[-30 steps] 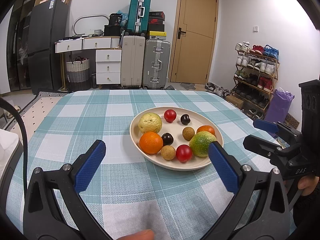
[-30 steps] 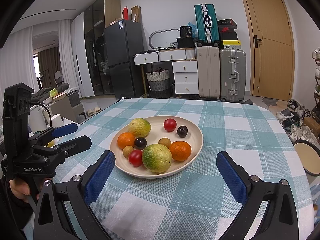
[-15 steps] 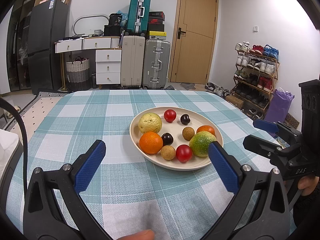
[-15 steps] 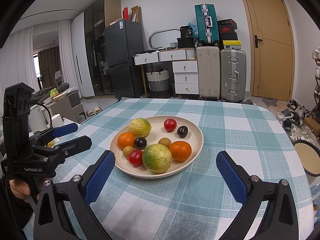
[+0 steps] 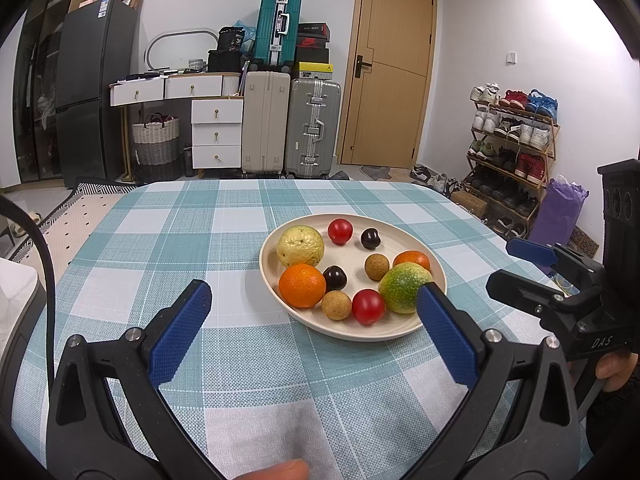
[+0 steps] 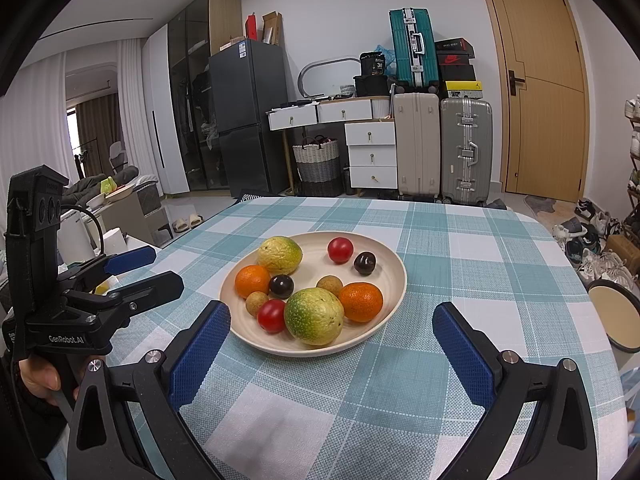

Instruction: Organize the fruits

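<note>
A cream plate (image 5: 400, 330) (image 6: 394, 280) sits mid-table with several fruits: two yellow-green guavas (image 5: 301, 245) (image 6: 314, 315), two oranges (image 5: 302, 285) (image 6: 361, 301), two red tomatoes (image 5: 368, 306) (image 6: 340, 250), two dark plums (image 5: 370, 238), two brown longans (image 5: 376, 266). My left gripper (image 5: 314, 298) is open and empty, just short of the plate's near rim. My right gripper (image 6: 334, 314) is open and empty, near the plate's other side. Each gripper shows in the other's view, the right one (image 5: 524, 268) and the left one (image 6: 148, 268).
The table has a teal and white checked cloth (image 5: 168, 240). Suitcases (image 5: 314, 128), drawers (image 5: 216, 132), a fridge (image 5: 92, 92), a door and a shoe rack (image 5: 512, 136) stand behind. A round stool (image 6: 614, 316) stands beside the table's right edge.
</note>
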